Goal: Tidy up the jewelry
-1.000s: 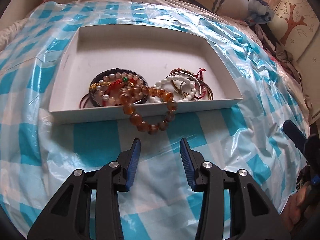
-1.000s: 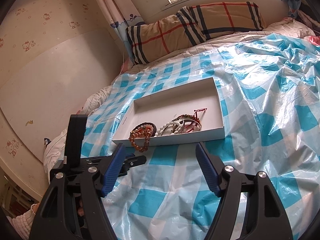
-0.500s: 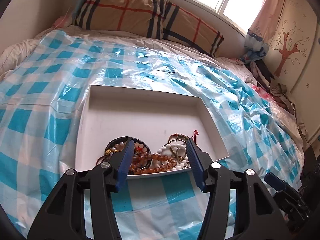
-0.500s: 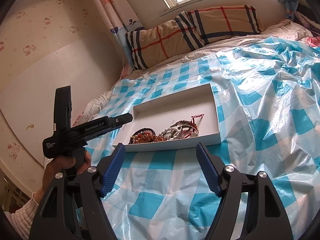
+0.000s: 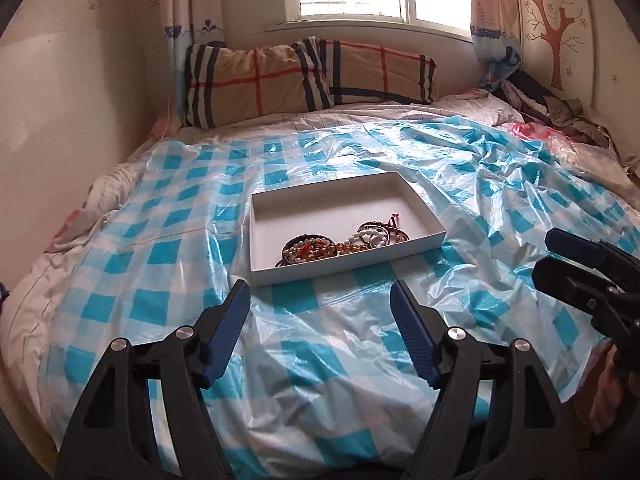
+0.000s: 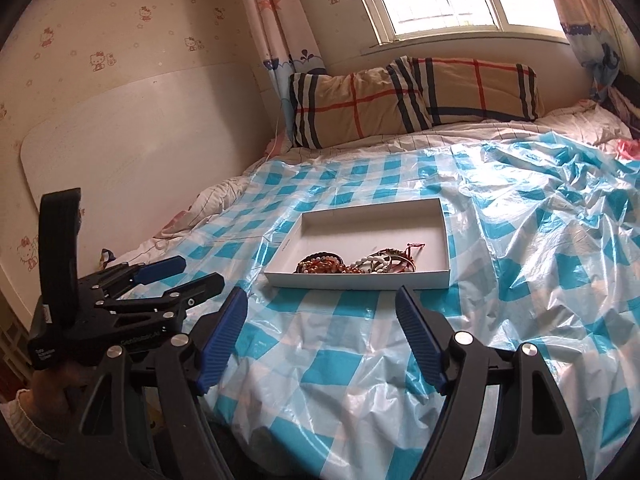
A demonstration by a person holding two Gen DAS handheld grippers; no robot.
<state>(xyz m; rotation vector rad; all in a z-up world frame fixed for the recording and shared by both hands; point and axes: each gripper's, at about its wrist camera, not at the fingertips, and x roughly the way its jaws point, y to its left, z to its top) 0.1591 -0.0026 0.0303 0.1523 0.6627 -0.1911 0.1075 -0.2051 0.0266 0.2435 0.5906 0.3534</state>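
Observation:
A shallow white box (image 5: 340, 269) lies on the blue-checked plastic sheet in the middle of the bed. Several bead bracelets and bangles (image 5: 345, 243) are heaped along its near side, amber, white and dark ones. My left gripper (image 5: 318, 286) hovers short of the box's front wall, its jaws opening with nothing between them. My right gripper (image 6: 320, 290) is also back from the box (image 6: 360, 281), its jaws opening and empty; the jewelry (image 6: 356, 266) lies beyond it. Each view catches the other gripper at its side: the left gripper (image 6: 200, 272), the right gripper (image 5: 544, 254).
The checked plastic sheet (image 5: 328, 352) is wrinkled, most at the right. Two plaid pillows (image 5: 304, 76) lean under the window at the head of the bed. A white board (image 6: 132, 152) stands against the left wall. Clothes (image 5: 560, 116) pile up at the far right.
Both grippers have drawn back and risen away from the box, and the left jaws have widened. The amber bracelet that hung over the front wall now lies inside the box.

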